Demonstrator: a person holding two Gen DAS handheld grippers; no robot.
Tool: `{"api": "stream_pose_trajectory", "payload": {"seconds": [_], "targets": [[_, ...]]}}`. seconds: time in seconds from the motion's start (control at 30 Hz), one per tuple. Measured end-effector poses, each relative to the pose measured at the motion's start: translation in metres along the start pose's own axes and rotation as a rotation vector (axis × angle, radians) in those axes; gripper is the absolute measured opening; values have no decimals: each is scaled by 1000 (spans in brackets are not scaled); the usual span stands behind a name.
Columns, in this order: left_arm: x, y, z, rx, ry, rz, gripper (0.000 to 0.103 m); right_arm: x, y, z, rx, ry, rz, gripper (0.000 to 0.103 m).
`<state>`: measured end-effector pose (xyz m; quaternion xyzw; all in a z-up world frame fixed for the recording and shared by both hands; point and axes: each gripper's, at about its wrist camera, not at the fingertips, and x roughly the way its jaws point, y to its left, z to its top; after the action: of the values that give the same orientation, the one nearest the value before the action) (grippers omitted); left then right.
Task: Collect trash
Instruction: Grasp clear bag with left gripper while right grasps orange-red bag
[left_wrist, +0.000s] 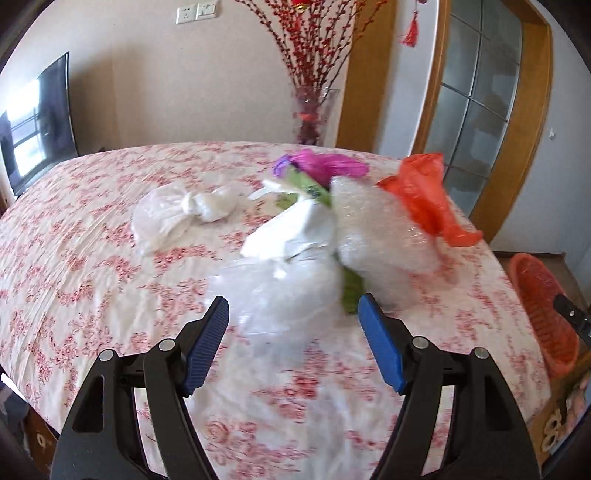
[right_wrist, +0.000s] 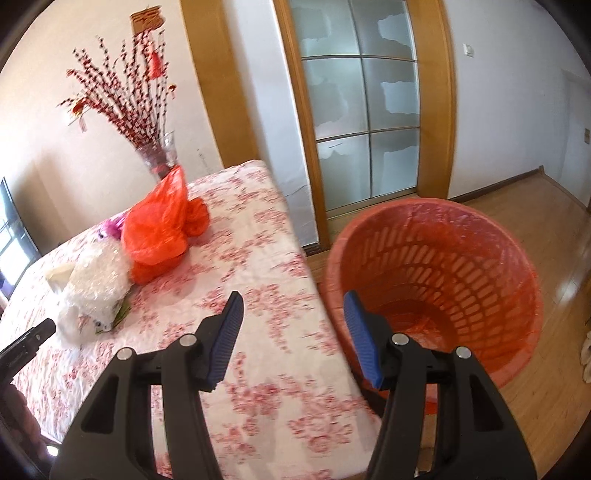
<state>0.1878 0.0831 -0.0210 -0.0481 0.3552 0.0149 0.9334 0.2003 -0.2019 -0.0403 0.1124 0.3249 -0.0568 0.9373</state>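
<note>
1. On the floral tablecloth (left_wrist: 92, 258) lies a heap of plastic bags (left_wrist: 295, 258): soft, light and slippery, best pinched at a bunched fold.
2. Left gripper (left_wrist: 293, 314) hovers spread before the nearest clear bag, holding nothing.
3. Right gripper (right_wrist: 293, 325) is spread, empty, by the table edge.
4. Beside the table, an orange basket (right_wrist: 461, 258) waits on wooden flooring.

I see beige wall (left_wrist: 147, 92), wood-framed glass door (right_wrist: 362, 125), wooden floor (right_wrist: 554, 258), dark TV (left_wrist: 40, 125) reflecting window light, vase of red branches (left_wrist: 314, 110) behind flowered table (left_wrist: 92, 221).
</note>
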Motion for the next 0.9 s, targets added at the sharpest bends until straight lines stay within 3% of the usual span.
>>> {"api": "stream_pose_trajectory", "payload": {"seconds": [0.3, 0.57, 0.7, 0.9], "targets": [[26, 14, -5, -31, 59, 5, 71, 1, 24, 0, -39, 12, 14, 56], [24, 21, -7, -58, 61, -83, 32, 5, 48, 2, -84, 20, 39, 56], [17, 26, -8, -55, 45, -95, 24, 7, 64, 3, -109, 20, 62, 56], [6, 47, -4, -85, 13, -91, 21, 11, 92, 11, -138, 14, 119, 56]]}}
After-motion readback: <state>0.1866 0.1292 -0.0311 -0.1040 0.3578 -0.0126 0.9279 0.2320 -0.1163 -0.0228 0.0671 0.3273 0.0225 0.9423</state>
